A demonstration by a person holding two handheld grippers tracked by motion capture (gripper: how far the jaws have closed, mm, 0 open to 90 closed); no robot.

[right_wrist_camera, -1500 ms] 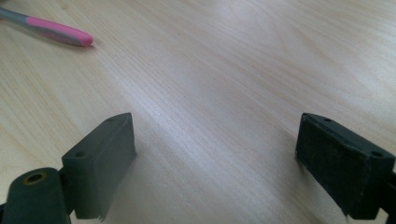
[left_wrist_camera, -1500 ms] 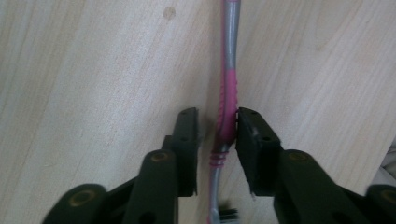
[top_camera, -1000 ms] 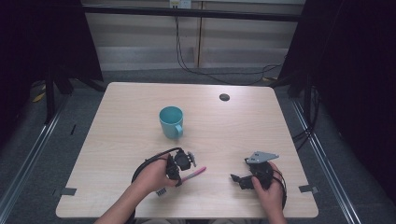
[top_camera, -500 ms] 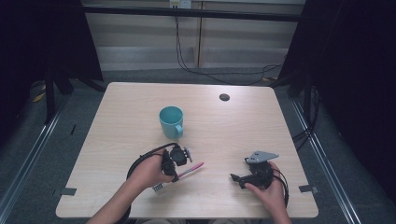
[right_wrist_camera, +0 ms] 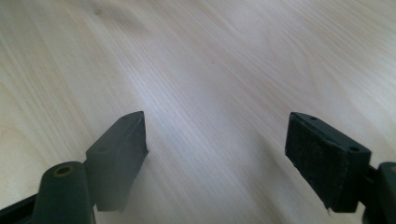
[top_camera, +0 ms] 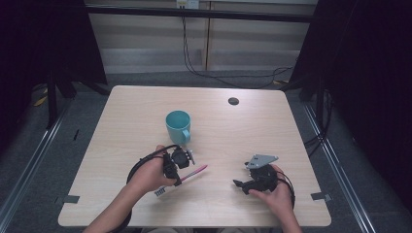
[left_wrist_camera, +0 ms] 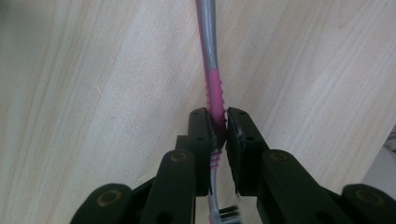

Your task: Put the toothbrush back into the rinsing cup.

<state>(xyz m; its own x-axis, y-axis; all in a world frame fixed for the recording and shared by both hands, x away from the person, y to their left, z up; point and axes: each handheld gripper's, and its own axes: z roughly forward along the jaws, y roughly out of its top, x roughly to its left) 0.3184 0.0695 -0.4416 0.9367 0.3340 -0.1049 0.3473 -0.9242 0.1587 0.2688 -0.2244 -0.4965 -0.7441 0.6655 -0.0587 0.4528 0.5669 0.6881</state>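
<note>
A pink and grey toothbrush point(top_camera: 192, 172) lies just above the table's near middle, its bristled head point(top_camera: 159, 192) toward the front edge. My left gripper point(top_camera: 176, 177) is shut on the pink part of its handle point(left_wrist_camera: 217, 100); the jaws pinch it from both sides in the left gripper view point(left_wrist_camera: 217, 122). A teal mug point(top_camera: 178, 126) stands upright behind that gripper, a short way off. My right gripper point(top_camera: 238, 184) rests low over bare wood at the front right, jaws wide apart and nothing between them point(right_wrist_camera: 217, 137).
The light wooden table point(top_camera: 272, 136) has a small dark round disc point(top_camera: 233, 101) near its far edge. Black cables loop from both grippers. Dark floor and metal rails surround the table; tape marks sit at its front corners.
My left hand has carried the toothbrush slightly away from the front edge and toward the mug. The right gripper has barely shifted.
</note>
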